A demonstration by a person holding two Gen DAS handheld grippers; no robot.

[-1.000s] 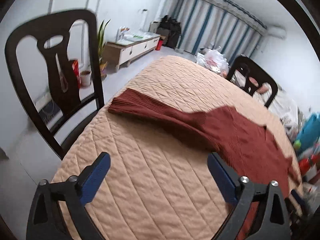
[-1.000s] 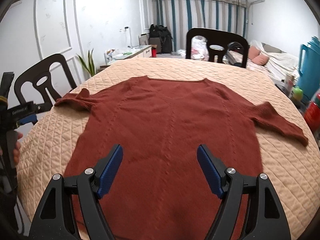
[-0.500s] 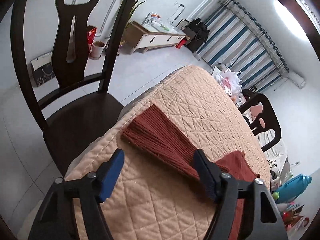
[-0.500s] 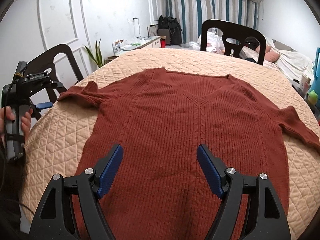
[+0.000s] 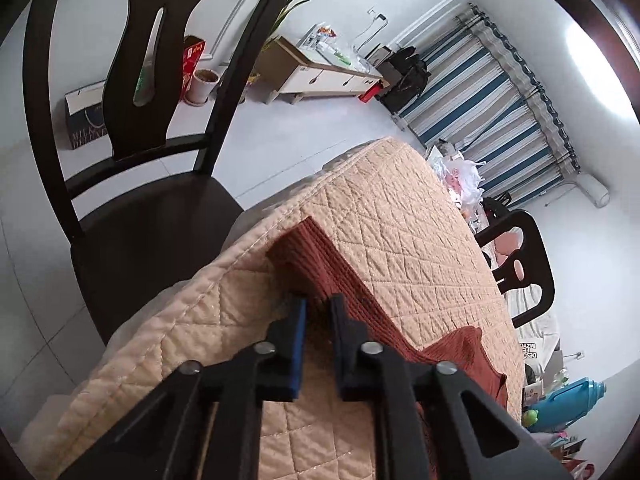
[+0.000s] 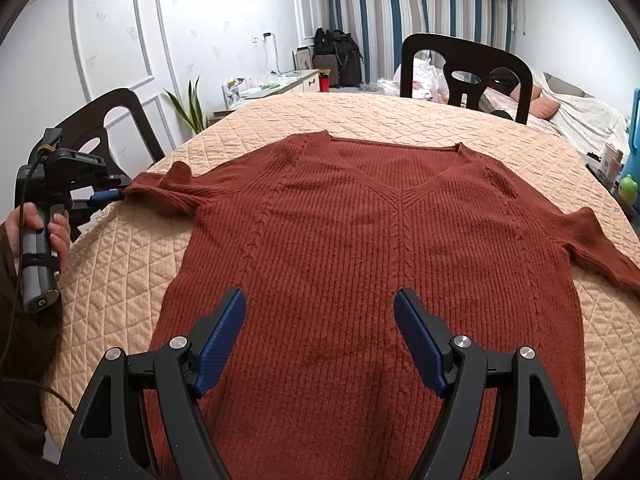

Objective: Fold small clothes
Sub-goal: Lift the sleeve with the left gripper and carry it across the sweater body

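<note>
Flat across the quilted beige table cover (image 6: 400, 120) lies a rust-red ribbed sweater (image 6: 360, 240), front up, its V-neck pointing toward the far chair (image 6: 464, 68) and both sleeves stretched out sideways; the hem end sits nearest the right gripper (image 6: 320, 320), whose blue-padded jaws stand wide apart above the lower body of the knit, gripping nothing. Over at the table's left edge the left gripper (image 5: 318, 316) has its jaws pressed close together on the ribbed cuff (image 5: 304, 252) of the sleeve on that side, with a fold of red knit caught between the pads; the cuff end lies just beside the stitched border of the cover, close to where the cloth drops off toward a dark wooden chair (image 5: 132, 208). From the right wrist view the person's left hand (image 6: 44, 228) wraps the grey handle of that tool (only part of the hand shows, at the edge of the picture); the sleeve rises in a small hump between the cuff and the shoulder. The other sleeve (image 6: 592, 244) rests flat on the cover, well apart from either tool; striped curtains (image 6: 400, 12) hang along the back wall.
</note>
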